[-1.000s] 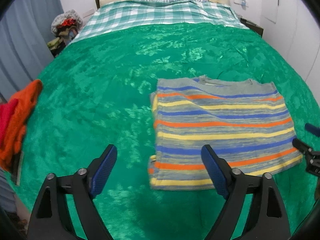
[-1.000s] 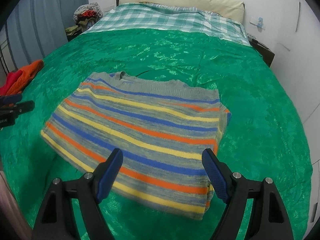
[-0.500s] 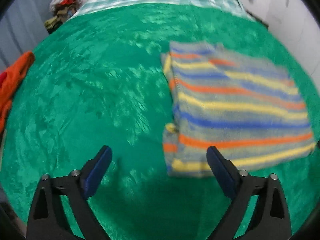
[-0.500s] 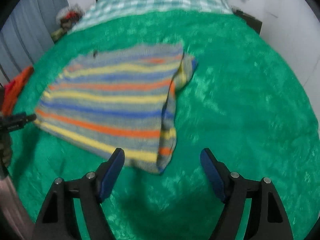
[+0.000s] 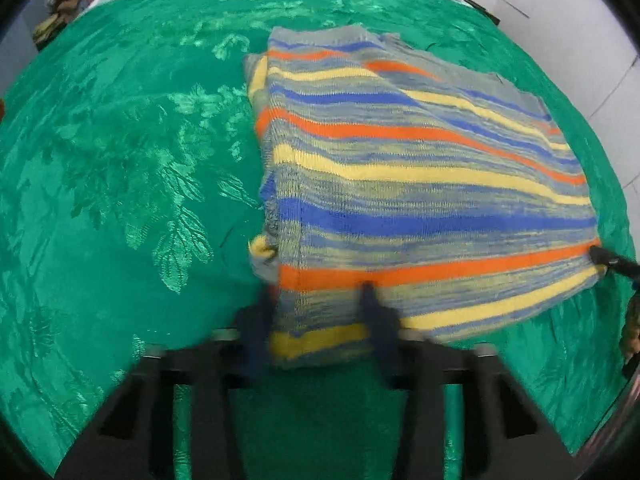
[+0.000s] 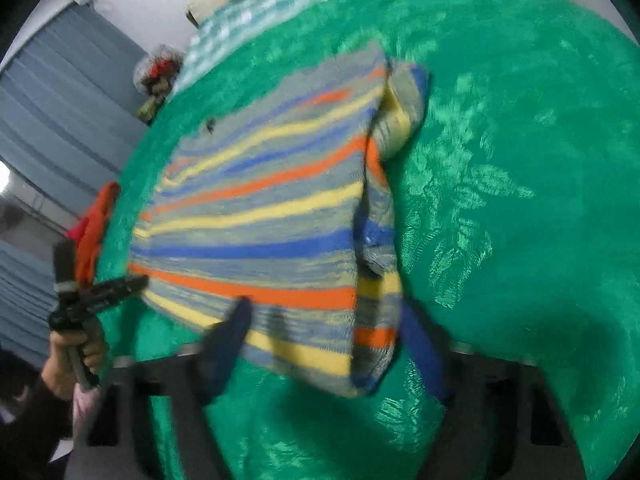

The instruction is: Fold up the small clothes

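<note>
two grippers are down on the striped sweater (image 5: 420,184), which lies folded into a rough rectangle on the green bedspread (image 5: 120,168), toward the bed's near edge and well short of the head end. the knit is soft and ribbed, grey banded with orange, yellow and blue; the bedspread is a shiny, crushed fabric with a leafy sheen pattern.

my left gripper (image 5: 320,320) has just been closing, and its blue-padded jaws now pinch the sweater's near left corner, the hem bunched up between them. my right gripper (image 6: 324,344) has also just been closing; the near right corner of the sweater sits between its jaws, but that view is smeared with blur and i cannot tell whether the pads are pressing the cloth.

in the right wrist view i see the left gripper's black tip touching the hem at the far corner, with the person's hand (image 6: 74,356) wrapped round its handle and a dark sleeve behind. a tucked sleeve of the sweater bulges out along its right side.

an orange and red garment (image 6: 94,228) hangs at the bed's left edge. a checked sheet (image 6: 256,12) covers the head end.
</note>
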Tool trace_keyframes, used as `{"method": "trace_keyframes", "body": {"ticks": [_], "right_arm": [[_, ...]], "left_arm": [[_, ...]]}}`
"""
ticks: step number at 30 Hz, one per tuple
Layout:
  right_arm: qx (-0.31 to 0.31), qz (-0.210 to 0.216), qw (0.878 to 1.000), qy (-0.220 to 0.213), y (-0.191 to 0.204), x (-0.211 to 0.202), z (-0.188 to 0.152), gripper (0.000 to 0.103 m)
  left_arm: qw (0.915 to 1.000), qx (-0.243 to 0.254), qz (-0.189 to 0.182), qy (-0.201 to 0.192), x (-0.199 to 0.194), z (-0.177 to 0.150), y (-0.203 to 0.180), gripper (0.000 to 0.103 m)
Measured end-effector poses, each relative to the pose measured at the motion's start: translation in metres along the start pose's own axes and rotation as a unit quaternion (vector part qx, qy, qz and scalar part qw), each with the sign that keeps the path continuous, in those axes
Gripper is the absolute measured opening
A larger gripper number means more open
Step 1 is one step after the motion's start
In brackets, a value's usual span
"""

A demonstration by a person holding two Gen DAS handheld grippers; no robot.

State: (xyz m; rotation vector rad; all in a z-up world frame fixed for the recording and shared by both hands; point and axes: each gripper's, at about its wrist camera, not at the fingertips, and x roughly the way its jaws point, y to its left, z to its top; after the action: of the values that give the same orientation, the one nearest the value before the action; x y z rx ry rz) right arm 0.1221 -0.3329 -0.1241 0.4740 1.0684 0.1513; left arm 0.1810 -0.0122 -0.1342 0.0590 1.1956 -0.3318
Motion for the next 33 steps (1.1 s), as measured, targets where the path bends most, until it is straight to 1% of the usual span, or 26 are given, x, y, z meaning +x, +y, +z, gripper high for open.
{"method": "trace_keyframes", "body": {"ticks": [1, 2, 5, 7, 10, 11, 12, 13, 14, 15, 16, 17, 18, 19, 20, 21, 22, 23, 24, 26, 29, 31, 32, 33], "right_arm": [[-0.001, -0.006, 1.0, 0.012, -0.001, 0.004, 0.003, 0.011], [0.011, 0.007, 1.0, 0.02, -0.004, 0.003, 0.005, 0.011], [-0.007, 0.0, 1.0, 0.028, 0.002, -0.008, 0.006, 0.01], [-0.014, 0.003, 0.999, 0.034, 0.007, -0.017, 0.007, 0.01], [-0.004, 0.023, 0.998, 0.052, 0.011, -0.027, 0.011, 0.01], [-0.004, 0.027, 0.998, 0.059, 0.011, -0.03, 0.01, 0.01], [-0.01, 0.02, 0.997, 0.068, 0.012, -0.028, 0.008, 0.01], [-0.012, 0.009, 0.997, 0.074, 0.011, -0.023, 0.006, 0.011], [-0.011, -0.007, 0.996, 0.089, 0.007, -0.01, 0.003, 0.011], [-0.009, -0.013, 0.995, 0.102, 0.004, -0.001, 0.0, 0.012], [-0.009, -0.018, 0.994, 0.104, 0.002, 0.005, -0.001, 0.013], [-0.006, -0.018, 0.995, 0.097, 0.003, 0.005, -0.001, 0.018], [-0.002, -0.016, 0.996, 0.092, 0.003, 0.003, -0.001, 0.031], [0.003, -0.017, 0.996, 0.087, 0.004, -0.002, -0.001, 0.045], [0.001, -0.023, 0.997, 0.08, 0.004, -0.008, -0.002, 0.049], [-0.007, -0.035, 0.997, 0.07, 0.007, -0.016, -0.002, 0.051], [-0.019, -0.052, 0.997, 0.059, 0.008, -0.024, -0.002, 0.051], [-0.03, -0.071, 0.996, 0.047, 0.009, -0.033, -0.001, 0.051], [-0.035, -0.08, 0.995, 0.038, 0.011, -0.038, 0.0, 0.051], [-0.047, -0.096, 0.994, 0.003, 0.017, -0.055, 0.006, 0.051], [-0.045, -0.102, 0.993, -0.035, 0.023, -0.073, 0.006, 0.051], [-0.049, -0.105, 0.992, -0.055, 0.032, -0.083, 0.0, 0.051], [-0.053, -0.106, 0.991, -0.062, 0.036, -0.087, -0.006, 0.052], [-0.056, -0.108, 0.99, -0.067, 0.04, -0.09, -0.011, 0.056]], "left_arm": [[1.0, 0.001, -0.006, 0.007, -0.001, 0.002, -0.001, 0.009], [0.9999, 0.004, -0.005, 0.012, -0.004, 0.004, -0.002, 0.008], [0.9991, 0.032, -0.003, 0.027, -0.016, 0.005, -0.007, 0.008], [0.9987, 0.034, -0.013, 0.037, -0.026, 0.005, -0.005, 0.007], [0.9974, 0.031, -0.035, 0.055, -0.038, 0.005, 0.0, 0.007], [0.9965, 0.034, -0.034, 0.068, -0.032, 0.007, 0.004, 0.008], [0.9957, 0.034, -0.029, 0.082, -0.022, 0.008, 0.006, 0.009], [0.9946, 0.028, -0.023, 0.098, -0.01, 0.007, 0.008, 0.011], [0.9942, 0.019, -0.02, 0.104, 0.0, 0.006, 0.009, 0.015], [0.9949, 0.01, -0.019, 0.098, 0.001, 0.006, 0.009, 0.018], [0.9957, 0.004, -0.021, 0.09, -0.004, 0.006, 0.008, 0.02], [0.9967, 0.0, -0.016, 0.08, -0.01, 0.004, 0.008, 0.038], [0.998, 0.002, 0.0, 0.063, -0.021, 0.001, 0.009, 0.06], [0.9986, 0.008, 0.024, 0.045, -0.03, -0.002, 0.008, 0.068], [0.9981, 0.017, 0.055, 0.019, -0.044, -0.008, 0.006, 0.071], [0.997, 0.024, 0.074, -0.002, -0.056, -0.011, 0.003, 0.071], [0.9962, 0.026, 0.082, -0.015, -0.064, -0.013, 0.001, 0.072], [0.9958, 0.023, 0.084, -0.029, -0.073, -0.015, -0.002, 0.074], [0.9956, 0.018, 0.083, -0.04, -0.077, -0.014, -0.001, 0.077], [0.9949, 0.012, 0.082, -0.058, -0.087, -0.016, -0.003, 0.079], [0.9927, 0.009, 0.087, -0.083, -0.104, -0.022, -0.016, 0.079], [0.9911, 0.006, 0.091, -0.097, -0.115, -0.023, -0.032, 0.084], [0.9904, 0.005, 0.093, -0.102, -0.119, -0.02, -0.035, 0.086], [0.9896, 0.004, 0.094, -0.109, -0.122, -0.021, -0.039, 0.087]]}}
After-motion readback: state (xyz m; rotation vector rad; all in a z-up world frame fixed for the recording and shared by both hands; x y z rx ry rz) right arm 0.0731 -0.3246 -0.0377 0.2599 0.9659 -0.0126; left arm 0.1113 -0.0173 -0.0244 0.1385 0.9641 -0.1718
